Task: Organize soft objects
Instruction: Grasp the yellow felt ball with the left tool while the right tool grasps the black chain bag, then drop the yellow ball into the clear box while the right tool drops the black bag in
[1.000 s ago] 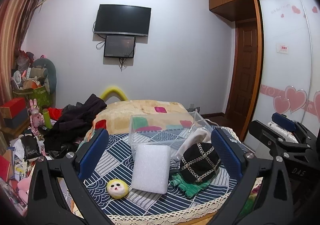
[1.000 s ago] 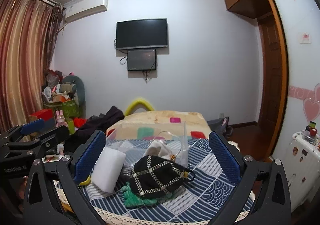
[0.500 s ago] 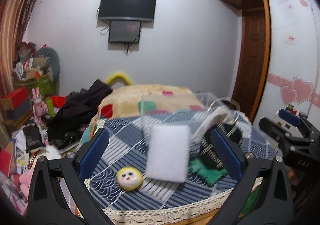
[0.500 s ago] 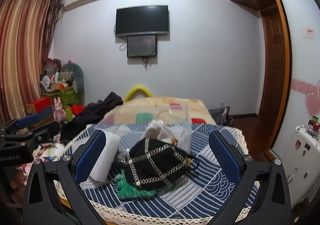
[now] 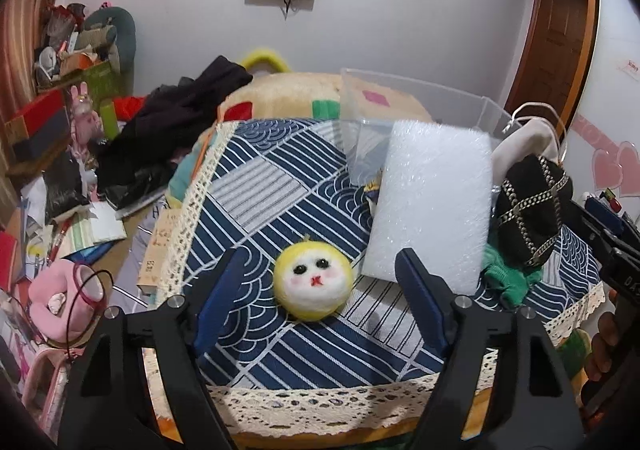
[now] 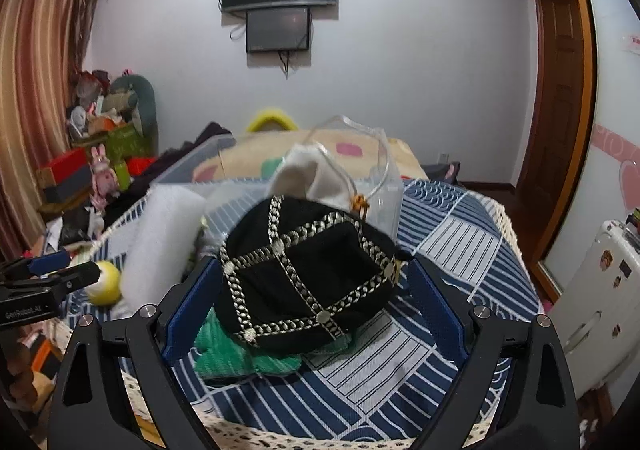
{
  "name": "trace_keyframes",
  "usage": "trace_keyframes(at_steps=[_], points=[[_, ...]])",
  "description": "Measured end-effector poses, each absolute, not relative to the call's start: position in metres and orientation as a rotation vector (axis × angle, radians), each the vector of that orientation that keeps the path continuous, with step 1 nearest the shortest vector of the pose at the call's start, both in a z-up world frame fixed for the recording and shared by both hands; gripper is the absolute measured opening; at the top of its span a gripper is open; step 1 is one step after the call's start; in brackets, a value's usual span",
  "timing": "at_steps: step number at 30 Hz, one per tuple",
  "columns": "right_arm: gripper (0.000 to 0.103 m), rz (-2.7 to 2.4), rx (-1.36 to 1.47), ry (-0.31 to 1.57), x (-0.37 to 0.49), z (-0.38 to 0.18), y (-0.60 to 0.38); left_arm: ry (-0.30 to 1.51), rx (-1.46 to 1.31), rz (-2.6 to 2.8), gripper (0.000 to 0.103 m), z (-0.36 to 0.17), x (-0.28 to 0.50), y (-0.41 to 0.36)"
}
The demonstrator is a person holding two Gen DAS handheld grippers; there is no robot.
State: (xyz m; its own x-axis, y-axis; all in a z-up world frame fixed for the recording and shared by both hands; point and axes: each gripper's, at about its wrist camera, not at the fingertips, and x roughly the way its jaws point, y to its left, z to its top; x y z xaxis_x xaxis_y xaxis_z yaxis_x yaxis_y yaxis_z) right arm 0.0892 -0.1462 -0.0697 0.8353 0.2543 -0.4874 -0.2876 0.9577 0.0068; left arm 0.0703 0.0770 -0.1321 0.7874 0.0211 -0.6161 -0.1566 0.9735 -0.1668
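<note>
A yellow felt ball with a white face (image 5: 313,281) lies on the blue patterned tablecloth (image 5: 272,185); my left gripper (image 5: 318,292) is open with the ball between its blue fingers. A white foam block (image 5: 430,201) leans against a clear plastic box (image 5: 404,105). A black cap with silver chain trim (image 6: 306,270) rests on a green knit piece (image 6: 240,354); my right gripper (image 6: 308,310) is open around the cap. A white cloth bag (image 6: 308,177) hangs at the box rim behind the cap. The cap also shows in the left wrist view (image 5: 530,205).
The round table has a lace edge (image 5: 320,406). A bed with a beige blanket (image 5: 288,93) and black clothes (image 5: 180,117) lies behind. Clutter covers the floor at left (image 5: 60,217). A white suitcase (image 6: 596,310) stands at right.
Both grippers have moved forward and down toward the table. The left one now brackets the yellow ball, the right one brackets the black cap. The objects have not moved.
</note>
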Motion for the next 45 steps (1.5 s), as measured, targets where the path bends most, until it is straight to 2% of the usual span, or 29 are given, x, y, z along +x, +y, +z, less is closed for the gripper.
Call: trace_keyframes(at_steps=[2,3,5,10,11,13,16,22,28,45], points=[[0.093,0.288,-0.071,0.525,0.094,-0.073,-0.144,0.683,-0.222,0.098,0.074,-0.139,0.076,0.077],[0.093,0.286,-0.072,0.530,0.096,-0.075,-0.144,0.695,-0.225,0.105,0.068,-0.142,0.078,0.078],[0.088,0.283,-0.082,0.540,0.100,-0.077,-0.141,0.715,-0.238,0.116,0.063,-0.147,0.082,0.080],[0.064,0.272,-0.082,0.594,0.112,-0.087,-0.137,0.750,-0.270,0.101,0.046,-0.158,0.086,0.079],[0.061,0.268,-0.083,0.603,0.114,-0.089,-0.138,0.747,-0.266,0.101,0.046,-0.158,0.087,0.078],[0.048,0.281,-0.066,0.619,0.114,-0.090,-0.143,0.735,-0.260,0.094,0.045,-0.156,0.085,0.077],[0.033,0.300,-0.047,0.622,0.111,-0.088,-0.147,0.711,-0.246,0.090,0.045,-0.151,0.081,0.073],[0.018,0.327,-0.004,0.610,0.098,-0.083,-0.159,0.667,-0.203,0.109,0.045,-0.138,0.074,0.070],[0.013,0.348,0.007,0.558,0.087,-0.074,-0.163,0.619,-0.194,0.119,0.045,-0.122,0.066,0.072],[0.013,0.332,0.040,0.343,0.086,-0.010,-0.174,0.434,-0.125,0.019,0.045,-0.047,0.080,0.048]])
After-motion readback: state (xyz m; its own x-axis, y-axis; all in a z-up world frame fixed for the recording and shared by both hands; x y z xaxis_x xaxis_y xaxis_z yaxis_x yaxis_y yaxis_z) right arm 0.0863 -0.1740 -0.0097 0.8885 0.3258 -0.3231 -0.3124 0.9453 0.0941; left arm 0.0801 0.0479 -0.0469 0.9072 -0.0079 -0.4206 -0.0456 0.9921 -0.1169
